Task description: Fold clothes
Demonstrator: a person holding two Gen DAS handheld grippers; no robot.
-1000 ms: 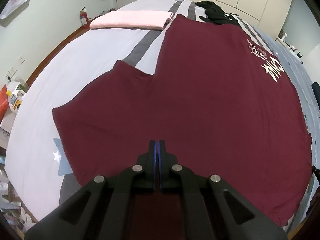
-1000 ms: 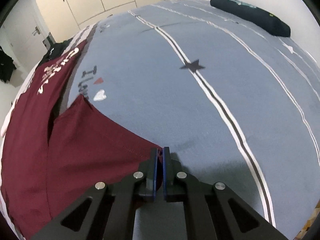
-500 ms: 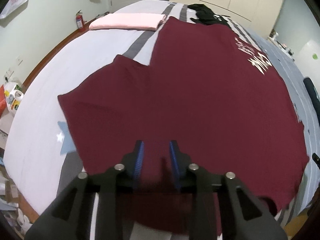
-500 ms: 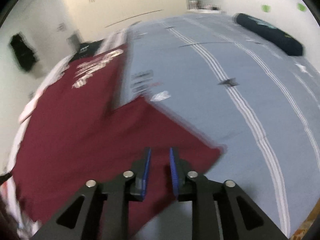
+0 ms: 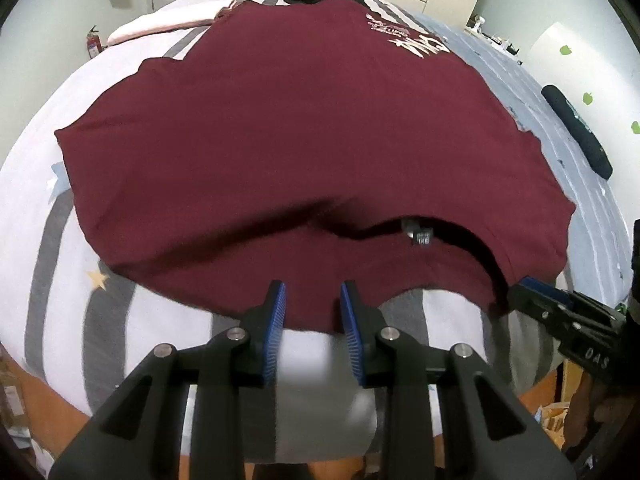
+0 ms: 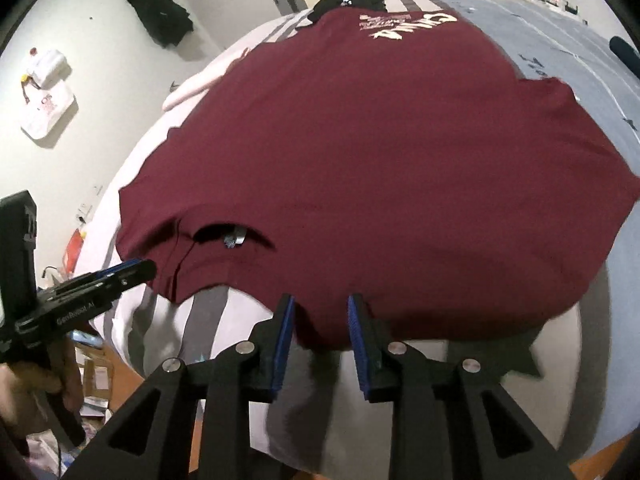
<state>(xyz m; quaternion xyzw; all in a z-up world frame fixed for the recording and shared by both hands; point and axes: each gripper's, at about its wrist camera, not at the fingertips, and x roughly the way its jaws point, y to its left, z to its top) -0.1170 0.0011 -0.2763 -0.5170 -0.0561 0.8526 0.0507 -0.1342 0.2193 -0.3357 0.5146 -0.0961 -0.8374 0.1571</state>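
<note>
The maroon T-shirt (image 5: 304, 128) lay flat across the bed (image 5: 56, 280), collar toward the near edge, pale lettering at its far hem. Bare bedding stayed open on both sides of the shirt. Left gripper (image 5: 312, 320) jaws stood partly apart, right gripper (image 6: 320, 328) jaws were opening; each seemingly straddled the shirt's edge without pinching.

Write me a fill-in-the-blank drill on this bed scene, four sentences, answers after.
1. The T-shirt spread on the bed is coloured ______.
2. The lettering printed on the T-shirt is coloured ______.
3. The pads of the left tongs are coloured ______.
4. Inside the collar, facing the tongs, sits a small ______.

Missing words: maroon; white; blue; label
</note>
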